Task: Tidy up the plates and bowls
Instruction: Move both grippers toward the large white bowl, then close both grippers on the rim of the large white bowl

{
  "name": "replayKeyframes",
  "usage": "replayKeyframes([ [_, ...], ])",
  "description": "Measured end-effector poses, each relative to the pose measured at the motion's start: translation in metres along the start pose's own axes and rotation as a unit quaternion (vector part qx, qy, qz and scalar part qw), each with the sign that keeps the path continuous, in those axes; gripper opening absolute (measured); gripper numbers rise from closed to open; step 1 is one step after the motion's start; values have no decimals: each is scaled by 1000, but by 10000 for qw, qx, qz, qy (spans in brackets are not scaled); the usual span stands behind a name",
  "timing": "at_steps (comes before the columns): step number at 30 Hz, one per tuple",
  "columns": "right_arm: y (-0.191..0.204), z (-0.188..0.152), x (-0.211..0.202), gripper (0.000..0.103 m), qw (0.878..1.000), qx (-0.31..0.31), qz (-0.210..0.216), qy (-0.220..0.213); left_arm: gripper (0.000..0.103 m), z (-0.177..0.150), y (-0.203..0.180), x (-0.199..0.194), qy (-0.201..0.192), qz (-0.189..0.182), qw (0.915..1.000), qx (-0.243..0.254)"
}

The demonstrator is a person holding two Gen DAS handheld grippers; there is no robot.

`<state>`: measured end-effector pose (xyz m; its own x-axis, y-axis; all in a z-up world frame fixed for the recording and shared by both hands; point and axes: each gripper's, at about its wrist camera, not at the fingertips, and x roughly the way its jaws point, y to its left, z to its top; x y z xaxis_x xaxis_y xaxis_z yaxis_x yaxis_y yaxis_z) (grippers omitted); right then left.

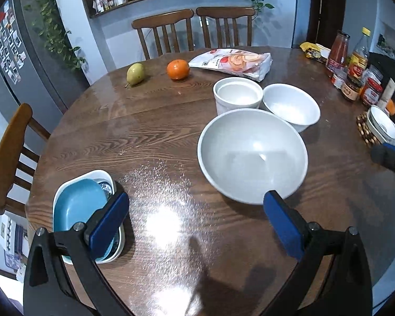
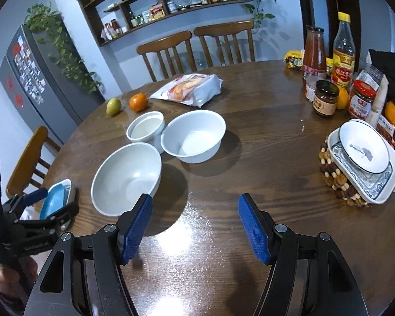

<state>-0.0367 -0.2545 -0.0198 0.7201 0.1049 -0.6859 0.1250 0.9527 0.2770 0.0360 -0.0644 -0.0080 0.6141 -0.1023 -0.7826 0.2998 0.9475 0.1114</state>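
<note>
Grippers, both spread apart, empty, above the table. Left gripper: blue dish stack at 9 o'clock, large grey bowl at 1 o'clock, nearer. Right gripper: same bowl at 10 o'clock; plate stack at 2 o'clock, farther.

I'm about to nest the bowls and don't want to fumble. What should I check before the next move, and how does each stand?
1. Left tongs open, holding nothing: ok.
2. Right tongs open, holding nothing: ok.
3. Large grey bowl upright, no contents visible: ok.
4. White bowl and white straight-sided cup upright: ok.
5. Table bare between the right tongs and the bowls: ok.
6. Blue dish seated stably in its stack: cannot tell.
</note>
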Motion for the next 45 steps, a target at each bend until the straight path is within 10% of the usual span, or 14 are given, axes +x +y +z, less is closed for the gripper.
replayKeyframes([
  [23, 23, 16, 92, 69, 9934, -219, 661, 914, 99, 21, 0, 67, 728, -212, 9964, -383],
  [30, 32, 16, 111, 68, 9906, -324, 676, 1143, 74, 22, 1, 80, 961, -388, 9938, -414],
  [35, 32, 14, 122, 45, 9879, -280, 730, 1339, 42, 18, 1, 85, 1040, -520, 9924, -396],
  [45, 43, 7, 120, 22, 9868, -342, 739, 1398, 23, 13, -8, 80, 953, -671, 9929, -235],
])
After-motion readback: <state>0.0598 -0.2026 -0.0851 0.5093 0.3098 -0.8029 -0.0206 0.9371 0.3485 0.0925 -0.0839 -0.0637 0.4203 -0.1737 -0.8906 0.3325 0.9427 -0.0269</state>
